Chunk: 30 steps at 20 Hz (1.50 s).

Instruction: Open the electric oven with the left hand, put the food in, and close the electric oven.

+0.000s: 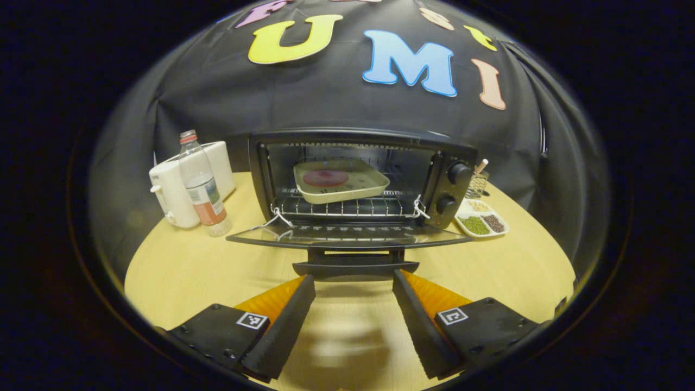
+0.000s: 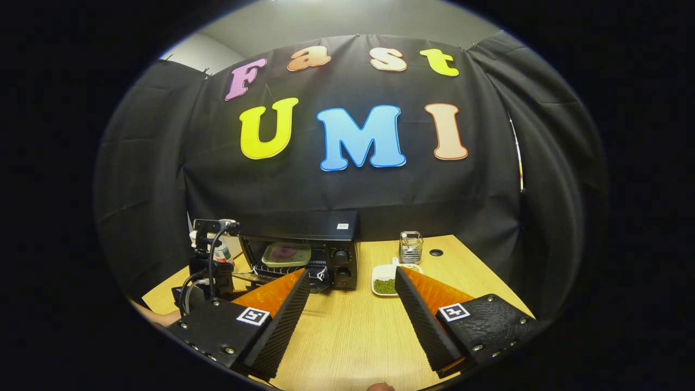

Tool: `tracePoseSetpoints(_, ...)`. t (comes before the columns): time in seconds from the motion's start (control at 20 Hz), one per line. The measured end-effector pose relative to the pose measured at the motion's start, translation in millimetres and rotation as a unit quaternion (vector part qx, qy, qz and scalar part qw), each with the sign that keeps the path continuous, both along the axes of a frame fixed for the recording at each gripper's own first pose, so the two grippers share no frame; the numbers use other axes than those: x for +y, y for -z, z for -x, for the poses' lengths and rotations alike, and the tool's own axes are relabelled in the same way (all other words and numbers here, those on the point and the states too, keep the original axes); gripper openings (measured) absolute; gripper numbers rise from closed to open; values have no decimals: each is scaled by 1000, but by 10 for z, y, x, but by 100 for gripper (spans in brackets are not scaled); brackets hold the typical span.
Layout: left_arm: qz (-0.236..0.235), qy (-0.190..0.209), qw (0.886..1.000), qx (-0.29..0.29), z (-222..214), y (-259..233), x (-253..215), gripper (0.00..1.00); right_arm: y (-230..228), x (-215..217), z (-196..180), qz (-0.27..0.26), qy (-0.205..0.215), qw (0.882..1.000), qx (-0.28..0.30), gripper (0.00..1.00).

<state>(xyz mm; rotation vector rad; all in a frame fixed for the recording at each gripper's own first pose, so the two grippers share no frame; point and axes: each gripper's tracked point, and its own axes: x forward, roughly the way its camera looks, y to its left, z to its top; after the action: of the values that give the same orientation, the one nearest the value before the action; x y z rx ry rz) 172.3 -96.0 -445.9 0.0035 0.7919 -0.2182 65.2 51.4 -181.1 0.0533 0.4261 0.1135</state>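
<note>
The black electric oven (image 1: 358,179) stands on the wooden table with its glass door (image 1: 347,234) folded down flat. Inside, on the wire rack, rests a pale square tray (image 1: 341,180) holding a round reddish piece of food (image 1: 326,177). My left gripper (image 1: 353,279) is open, its fingertips just in front of the door's handle (image 1: 355,267), touching nothing. My right gripper (image 2: 353,282) is open and empty, held back over the table. The right gripper view shows the oven (image 2: 304,252) farther off, door down, with the tray (image 2: 286,253) inside and the left gripper's body (image 2: 209,266) before it.
A white appliance (image 1: 187,184) and a plastic bottle (image 1: 202,184) stand left of the oven. To its right are a divided dish of beans (image 1: 482,219) and a small wire holder (image 1: 476,183). The round table's edge (image 1: 564,260) curves near the cloth wall.
</note>
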Motion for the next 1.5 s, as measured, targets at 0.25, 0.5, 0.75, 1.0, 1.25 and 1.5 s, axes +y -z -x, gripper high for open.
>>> tracePoseSetpoints(0.25, -1, 16, 999, -31, -92, -146, -65, 100, 8, 86, -51, -3, 0, 1000, -1, 98)
tracePoseSetpoints(0.5, -4, 30, 997, -67, -304, -302, -88, 98, 33, 161, -158, -3, 9, 1000, -3, 98)
tracePoseSetpoints(0.75, 14, 27, 996, -82, -504, -383, -113, 100, 55, 161, -215, -6, 21, 1000, 3, 98)
tracePoseSetpoints(1.0, 23, 18, 990, -140, -635, -800, -48, 100, -106, 100, -201, 0, 20, 1000, -24, 98)
tracePoseSetpoints(1.25, 18, -13, 977, -212, -311, -1513, -4, 99, -512, -79, -75, 4, 11, 997, -74, 98)
tracePoseSetpoints(1.5, 13, -39, 963, -267, 423, -2235, -13, 100, -730, -322, 299, 8, -15, 994, -106, 98)
